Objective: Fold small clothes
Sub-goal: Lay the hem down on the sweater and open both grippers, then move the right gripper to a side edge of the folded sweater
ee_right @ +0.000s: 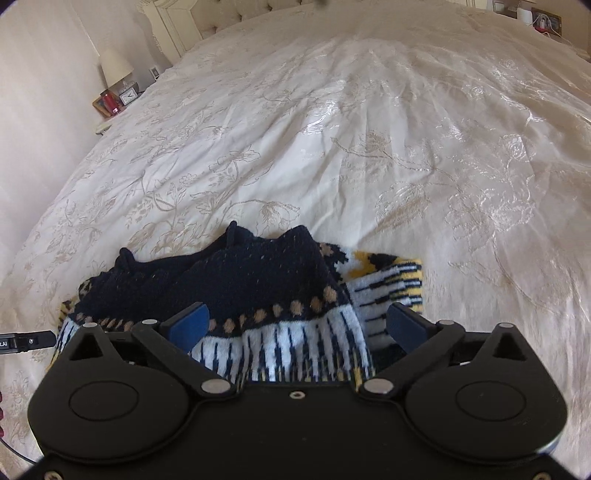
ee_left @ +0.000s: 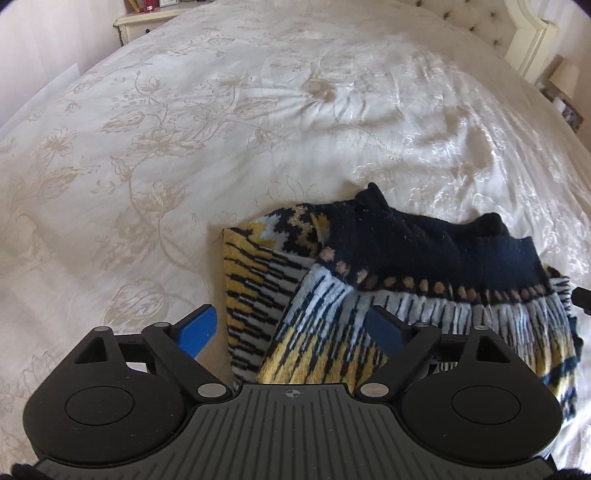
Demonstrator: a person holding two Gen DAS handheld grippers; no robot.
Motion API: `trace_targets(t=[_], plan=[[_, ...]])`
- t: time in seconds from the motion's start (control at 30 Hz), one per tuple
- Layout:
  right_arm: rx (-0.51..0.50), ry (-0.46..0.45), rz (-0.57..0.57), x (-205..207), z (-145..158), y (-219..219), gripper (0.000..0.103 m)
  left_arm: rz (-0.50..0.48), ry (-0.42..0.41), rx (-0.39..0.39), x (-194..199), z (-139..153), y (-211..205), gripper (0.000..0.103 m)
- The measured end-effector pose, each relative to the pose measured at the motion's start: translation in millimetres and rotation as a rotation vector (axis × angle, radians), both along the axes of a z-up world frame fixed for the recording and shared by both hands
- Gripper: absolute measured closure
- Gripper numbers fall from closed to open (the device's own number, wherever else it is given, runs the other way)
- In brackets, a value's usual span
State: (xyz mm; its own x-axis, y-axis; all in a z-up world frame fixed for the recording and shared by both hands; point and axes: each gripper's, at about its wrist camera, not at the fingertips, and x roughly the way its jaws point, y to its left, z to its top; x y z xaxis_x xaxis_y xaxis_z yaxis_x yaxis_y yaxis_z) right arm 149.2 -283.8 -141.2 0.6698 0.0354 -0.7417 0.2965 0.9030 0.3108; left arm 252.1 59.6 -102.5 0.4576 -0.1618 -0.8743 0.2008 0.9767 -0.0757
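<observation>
Both grippers released: left gripper (ee_left: 297, 325) & right gripper (ee_right: 297, 325) jaws wide, nothing pinched. Knit garment (ee_left: 369, 280) lies doubled over on bedspread (ee_left: 184, 147), just below me. One fold looks done, I reckon; next I'd re-grab an end and fold across.

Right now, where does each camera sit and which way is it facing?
Left wrist: rides on the left tool, looking down and forward over the folded knit garment on the bedspread, bedside cabinet beyond; its own open blue pads show.
Right wrist: rides on the right tool, same downward tilt, facing a lamp and headboard; its pads stand open.
Shared: garment, bedspread, headboard.
</observation>
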Motion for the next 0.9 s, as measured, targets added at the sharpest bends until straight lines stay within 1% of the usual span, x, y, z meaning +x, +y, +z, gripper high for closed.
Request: trace_targets(t=[0.03,0.13,0.2,0.3,0.63,0.9], plan=[[0.003,0.001,0.0,-5,1,3,0.001,0.001,0.004,0.001,-4,1,0,0.008],[0.014,0.013,-0.004,-21,3,14,0.001,0.005,0.024,0.005,-20,6,0,0.008],[0.029,0.025,-0.012,-33,1,20,0.001,0.001,0.038,0.022,-29,6,-2,0.008],[0.059,0.054,-0.015,-49,-3,30,0.001,-0.002,0.05,0.018,-45,7,-2,0.008],[0.092,0.101,-0.025,-102,-11,58,0.001,-0.021,0.092,0.05,-88,7,-3,0.008],[0.117,0.129,-0.054,-135,-17,67,0.001,-0.053,0.118,0.036,-120,7,-5,0.008]])
